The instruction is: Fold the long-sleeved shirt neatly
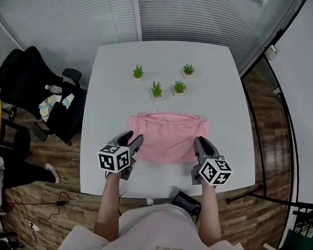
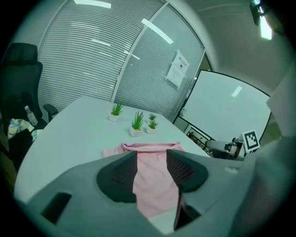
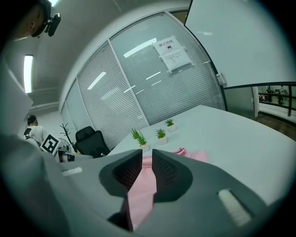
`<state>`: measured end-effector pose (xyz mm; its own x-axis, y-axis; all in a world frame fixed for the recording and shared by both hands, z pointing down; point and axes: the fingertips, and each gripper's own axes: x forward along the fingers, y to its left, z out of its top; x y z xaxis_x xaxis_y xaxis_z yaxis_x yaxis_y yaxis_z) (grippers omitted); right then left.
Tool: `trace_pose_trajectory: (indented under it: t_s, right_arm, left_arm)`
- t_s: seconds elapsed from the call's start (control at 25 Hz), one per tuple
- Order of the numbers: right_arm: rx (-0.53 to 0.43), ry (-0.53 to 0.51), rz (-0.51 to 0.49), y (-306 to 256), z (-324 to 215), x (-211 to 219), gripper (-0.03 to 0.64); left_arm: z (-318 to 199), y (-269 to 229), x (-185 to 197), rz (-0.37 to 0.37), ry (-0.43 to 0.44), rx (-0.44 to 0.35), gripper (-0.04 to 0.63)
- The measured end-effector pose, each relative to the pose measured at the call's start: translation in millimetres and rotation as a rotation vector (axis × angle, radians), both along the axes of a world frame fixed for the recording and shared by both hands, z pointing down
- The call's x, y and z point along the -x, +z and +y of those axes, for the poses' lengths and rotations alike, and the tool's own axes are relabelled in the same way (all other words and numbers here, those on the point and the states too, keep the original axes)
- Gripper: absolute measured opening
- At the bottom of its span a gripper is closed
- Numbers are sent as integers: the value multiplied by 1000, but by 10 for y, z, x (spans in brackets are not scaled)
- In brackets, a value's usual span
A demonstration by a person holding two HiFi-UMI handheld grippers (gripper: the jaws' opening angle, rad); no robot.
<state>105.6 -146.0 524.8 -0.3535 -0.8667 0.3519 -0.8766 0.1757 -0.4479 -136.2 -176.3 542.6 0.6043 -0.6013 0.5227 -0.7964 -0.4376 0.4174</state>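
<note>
Head view: the pink long-sleeved shirt (image 1: 166, 138) lies folded into a rough rectangle on the white tabletop (image 1: 111, 83), midway between the left and right edges and closer to the near edge. Its collar side faces four small potted plants (image 1: 157, 90) that stand toward the far edge. No sleeve shows. The left gripper (image 1: 136, 140) is at the shirt's near left corner and the right gripper (image 1: 198, 144) at its near right corner. Their bodies and marker cubes cover the jaws from above, so this view does not tell whether the tips touch cloth. A black object (image 1: 186, 202) at the near edge is partly cut off by the person's body.

Left gripper view: the jaws stand spread with nothing between the pads. The shirt shows through the gap, lying on the tabletop beyond, and its near edge is hidden behind the gripper's body.

Right gripper view: the jaws are drawn near each other, leaving a narrow slit, and pinch nothing. Pink cloth shows through the slit and past the right jaw; the rest is hidden.
</note>
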Motion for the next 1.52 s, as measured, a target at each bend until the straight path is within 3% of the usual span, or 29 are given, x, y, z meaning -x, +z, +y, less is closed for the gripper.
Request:
trace_pose_trajectory:
  t_s: [0.2, 0.72, 0.84, 1.04, 1.32, 1.52]
  right_arm:
    - [-21, -15, 11, -119, 245, 52, 75]
    - [-57, -54, 15, -330, 898, 174, 62]
    - [-67, -86, 13, -385, 1015, 270, 24]
    - [-105, -92, 42, -495, 1163, 345, 12]
    - [-169, -62, 61, -679, 1327, 361, 12]
    - [-176, -69, 98, -699, 1414, 409, 12]
  left_arm:
    - [247, -135, -57, -28, 25, -53, 163]
    - [817, -478, -90, -9, -6, -140, 111]
    - [926, -572, -57, -31, -20, -172, 45]
    - [1091, -715, -7, -48, -38, -217, 2]
    - [1291, -875, 22, -46, -29, -269, 2]
    - [1395, -867, 29, -50, -19, -263, 2]
